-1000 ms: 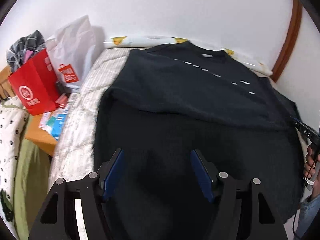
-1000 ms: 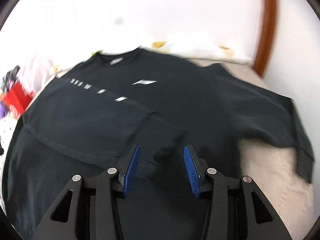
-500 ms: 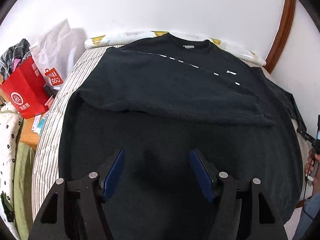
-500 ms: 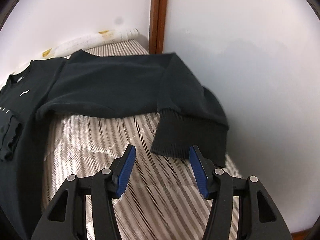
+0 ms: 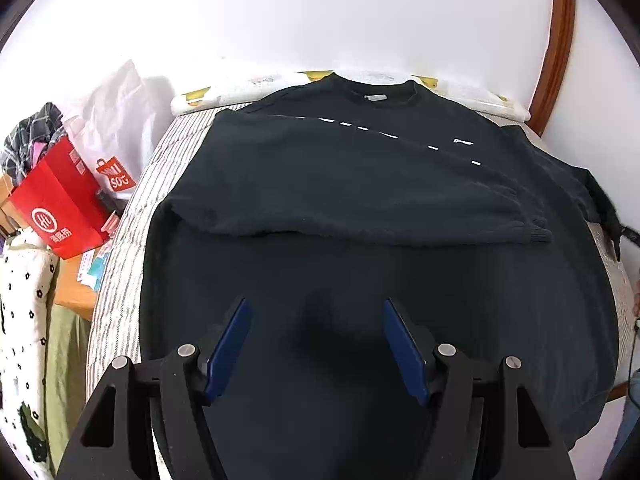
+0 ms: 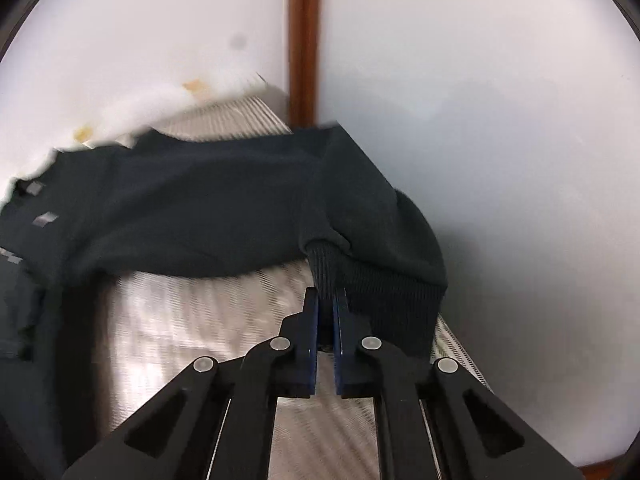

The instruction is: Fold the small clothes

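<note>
Right wrist view: right hand-held gripper (image 6: 328, 300) clenched on sweater (image 6: 200, 208) cuff (image 6: 326, 268); left hand-held gripper (image 5: 316, 308), at 6 o'clock, released above sweater on bed (image 5: 132, 216)

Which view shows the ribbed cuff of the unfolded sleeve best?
The right wrist view: the ribbed cuff sits centre frame, its rib lines visible, with the right claw shut on its edge. The left wrist view shows that sleeve only as a small dark shape at the far right edge, no ribbing discernible.

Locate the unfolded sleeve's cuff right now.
Right wrist view, centre: the ribbed cuff is pinched in the right gripper, over the striped mattress beside the white wall.
</note>
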Motion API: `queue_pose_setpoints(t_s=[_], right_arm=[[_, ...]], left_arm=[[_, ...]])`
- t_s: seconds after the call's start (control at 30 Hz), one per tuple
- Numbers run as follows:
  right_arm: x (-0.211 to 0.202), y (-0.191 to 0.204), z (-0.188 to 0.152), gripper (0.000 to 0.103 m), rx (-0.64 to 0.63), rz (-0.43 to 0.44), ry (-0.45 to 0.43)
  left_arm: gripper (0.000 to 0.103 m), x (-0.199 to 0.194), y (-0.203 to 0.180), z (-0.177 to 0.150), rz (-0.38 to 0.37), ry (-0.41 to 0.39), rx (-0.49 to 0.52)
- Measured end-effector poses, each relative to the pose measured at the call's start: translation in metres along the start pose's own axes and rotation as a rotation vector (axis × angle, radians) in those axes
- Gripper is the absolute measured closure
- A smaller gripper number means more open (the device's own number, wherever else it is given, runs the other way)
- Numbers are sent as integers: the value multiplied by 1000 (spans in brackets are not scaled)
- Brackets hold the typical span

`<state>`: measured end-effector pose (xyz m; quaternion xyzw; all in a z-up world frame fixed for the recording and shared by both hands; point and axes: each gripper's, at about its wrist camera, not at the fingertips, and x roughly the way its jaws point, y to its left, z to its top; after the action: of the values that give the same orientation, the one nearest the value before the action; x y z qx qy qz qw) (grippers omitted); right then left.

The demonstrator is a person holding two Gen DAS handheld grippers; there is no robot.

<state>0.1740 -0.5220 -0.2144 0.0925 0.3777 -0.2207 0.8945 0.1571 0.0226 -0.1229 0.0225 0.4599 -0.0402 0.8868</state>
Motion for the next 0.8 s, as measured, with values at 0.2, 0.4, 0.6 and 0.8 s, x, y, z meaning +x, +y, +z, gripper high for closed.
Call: queue_pose_setpoints(t_s=[0.2,0.4,0.6,0.8], right_arm=[[-78,45,26,97,-2,218,-84],[-132,130,46,98,-26,491,-92],[-163,243,46,98,-78,703,-48],[-173,352,34,98,-148,873,-6]], left_arm=[[37,4,25,-11,28,2,-21],[37,7,53,-22,16,-3,-59],[37,14,80,-29,7,-2,-106],[37,20,102,-30,9,3,-160]])
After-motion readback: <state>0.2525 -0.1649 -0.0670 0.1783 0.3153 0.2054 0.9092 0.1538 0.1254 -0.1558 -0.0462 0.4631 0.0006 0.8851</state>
